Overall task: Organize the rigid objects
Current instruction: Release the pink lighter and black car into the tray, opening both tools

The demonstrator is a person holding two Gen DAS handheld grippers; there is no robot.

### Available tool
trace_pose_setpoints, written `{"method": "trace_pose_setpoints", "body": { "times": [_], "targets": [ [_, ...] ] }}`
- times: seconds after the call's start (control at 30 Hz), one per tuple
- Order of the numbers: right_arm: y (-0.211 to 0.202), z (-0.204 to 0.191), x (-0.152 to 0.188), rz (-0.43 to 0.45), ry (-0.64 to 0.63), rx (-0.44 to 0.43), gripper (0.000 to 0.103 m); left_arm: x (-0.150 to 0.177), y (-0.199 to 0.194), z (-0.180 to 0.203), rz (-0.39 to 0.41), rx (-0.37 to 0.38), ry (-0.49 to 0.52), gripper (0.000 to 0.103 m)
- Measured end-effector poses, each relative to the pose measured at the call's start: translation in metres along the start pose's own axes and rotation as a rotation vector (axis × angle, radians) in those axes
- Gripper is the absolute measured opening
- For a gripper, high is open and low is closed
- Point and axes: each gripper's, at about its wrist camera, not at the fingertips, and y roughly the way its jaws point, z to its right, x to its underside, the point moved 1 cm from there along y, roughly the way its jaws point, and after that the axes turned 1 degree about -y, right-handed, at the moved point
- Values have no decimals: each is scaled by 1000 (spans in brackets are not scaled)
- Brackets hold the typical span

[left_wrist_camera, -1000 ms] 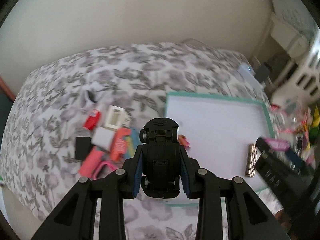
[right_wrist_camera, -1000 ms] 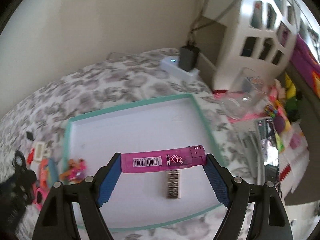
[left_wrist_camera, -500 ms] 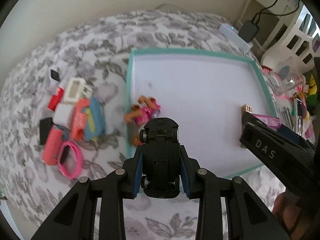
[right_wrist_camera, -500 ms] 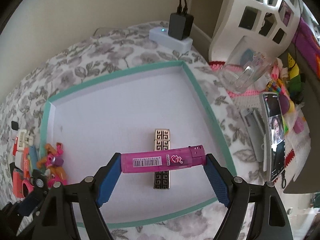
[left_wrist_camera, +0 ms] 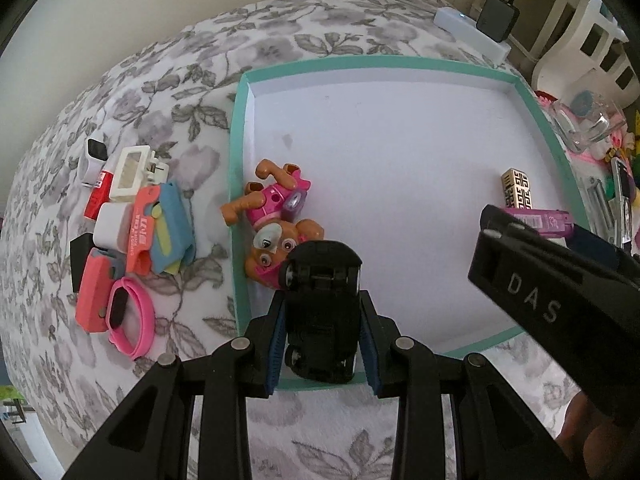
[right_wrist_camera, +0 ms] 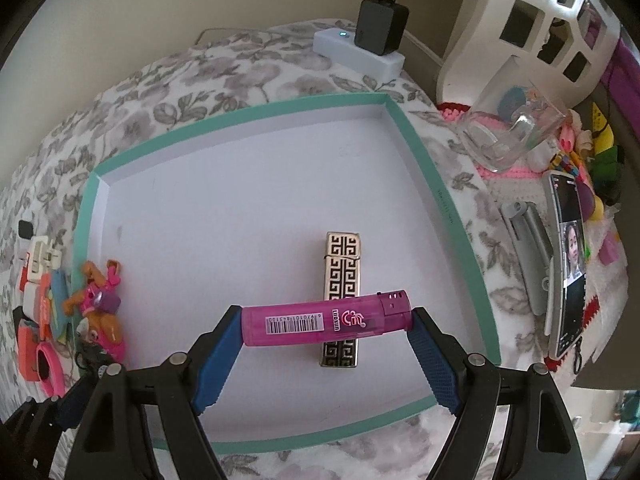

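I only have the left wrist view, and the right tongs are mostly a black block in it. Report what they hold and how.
Observer: The right tongs are shut on a pink lighter, gripped end to end, with its barcode facing the camera.
Operator: Give me what lies under it.
Observer: The gold patterned case lies flat on the floor of the teal tray. In the right wrist view the lighter crosses the case's nearer half at about a right angle.
Operator: Tell me what sits outside the tray on that side.
Observer: A phone with its screen lit, just beyond the tray's right rim.
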Motion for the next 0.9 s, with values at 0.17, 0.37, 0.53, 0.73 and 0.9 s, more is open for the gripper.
{"method": "trace_pose_setpoints", "body": {
  "times": [0.17, 0.37, 0.53, 0.73, 0.9],
  "targets": [
    [1, -3, 0, -6, -11, -2, 84, -1, 3, -3, -7, 0, -15, 35],
    [2, -5, 0, -9, -20, -4, 84, -2, 2, -6, 0, 4, -21, 46],
    [2, -8, 1, -6, -26, -2, 85, -4, -1, -7, 11, 12, -24, 55],
    [-2, -10, 0, 16, -22, -9, 94, -5, -5, -7, 22, 19, -26, 57],
    [-8, -10, -2, 46, -8, -14, 102, -5, -12, -9, 39, 28, -31, 57]
  ]
}}
